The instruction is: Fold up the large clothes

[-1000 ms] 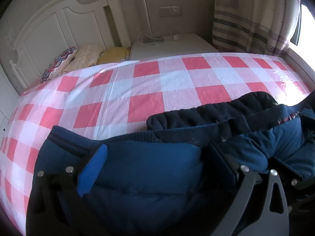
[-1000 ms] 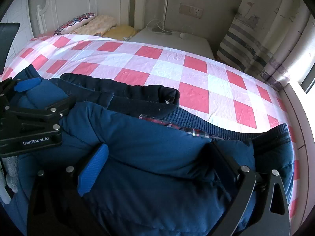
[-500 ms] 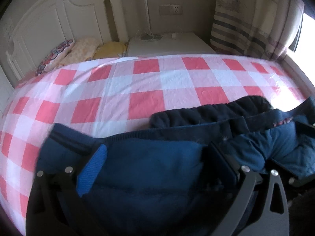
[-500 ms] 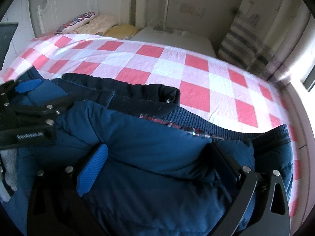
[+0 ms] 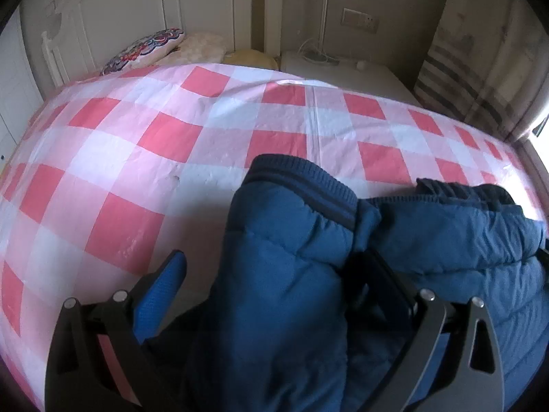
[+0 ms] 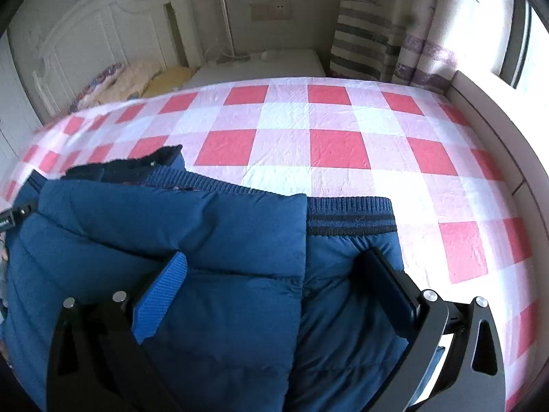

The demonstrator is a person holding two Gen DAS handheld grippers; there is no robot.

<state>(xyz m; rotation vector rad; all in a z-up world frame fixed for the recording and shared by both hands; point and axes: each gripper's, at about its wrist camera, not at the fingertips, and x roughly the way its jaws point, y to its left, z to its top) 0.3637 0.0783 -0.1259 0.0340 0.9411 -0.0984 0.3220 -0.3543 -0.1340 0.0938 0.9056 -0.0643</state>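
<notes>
A dark blue padded jacket (image 5: pixel 291 274) with ribbed knit hem lies on a red-and-white checked bed sheet (image 5: pixel 137 158). My left gripper (image 5: pixel 271 274) is open, its jaws wide apart around a bunched fold of the jacket near the hem. In the right wrist view the jacket (image 6: pixel 206 240) fills the lower left, its ribbed hem (image 6: pixel 350 216) towards the middle. My right gripper (image 6: pixel 271 274) is open too, jaws wide apart over the jacket's edge. A bit of the left gripper (image 6: pixel 10 218) shows at the left edge there.
A white headboard (image 5: pixel 120 17) and pillows (image 5: pixel 147 48) are at the far left. A white bedside table (image 5: pixel 343 68) with cables stands behind the bed. A striped curtain (image 6: pixel 377 34) and a bright window (image 6: pixel 535 44) are on the right, with a white ledge (image 6: pixel 497 130) along the bed.
Both grippers swung apart: the left view turned left, showing more bare sheet, the right view turned right. The jacket now looks bunched and folded over between them.
</notes>
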